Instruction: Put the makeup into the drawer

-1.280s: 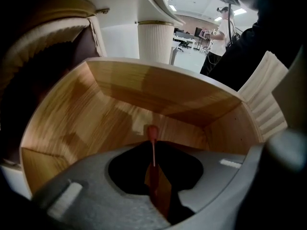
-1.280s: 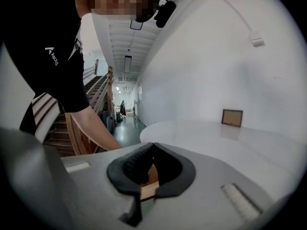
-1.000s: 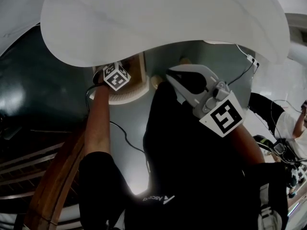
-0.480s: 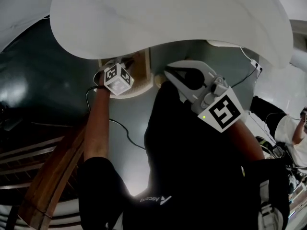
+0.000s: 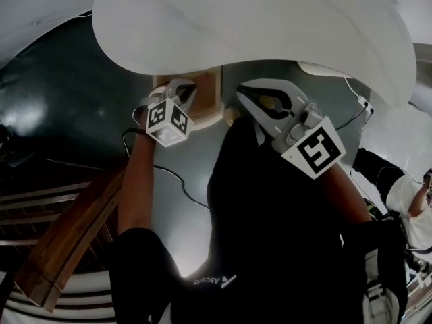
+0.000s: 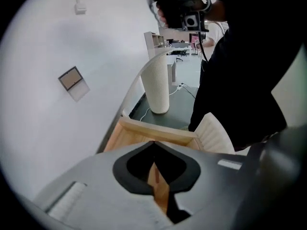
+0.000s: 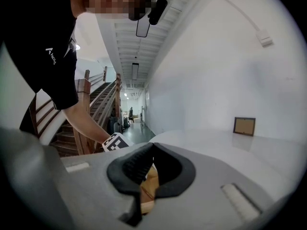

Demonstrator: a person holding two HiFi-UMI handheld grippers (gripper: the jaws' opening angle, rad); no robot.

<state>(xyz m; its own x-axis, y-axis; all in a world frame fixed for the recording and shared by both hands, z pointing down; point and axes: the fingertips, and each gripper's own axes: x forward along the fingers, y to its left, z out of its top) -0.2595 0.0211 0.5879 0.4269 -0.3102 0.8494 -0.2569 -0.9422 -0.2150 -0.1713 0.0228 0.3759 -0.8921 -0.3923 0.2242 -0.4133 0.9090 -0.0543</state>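
Beneath the overhanging edge of the white counter (image 5: 256, 19), the wooden drawer (image 5: 210, 94) stands open. The left gripper (image 5: 189, 86) hangs over it with its jaws pressed together on nothing; its own view shows only the drawer's pale wood through the gap behind the tips. The right gripper (image 5: 241, 93) is held just beside the drawer, to its right in the head view, its jaws likewise met at the tips and empty. The makeup cannot be made out, as the jaws hide most of the drawer's inside.

A wooden staircase (image 5: 71, 238) rises beside white walls (image 7: 216, 56) over a dark glossy floor (image 5: 61, 106).
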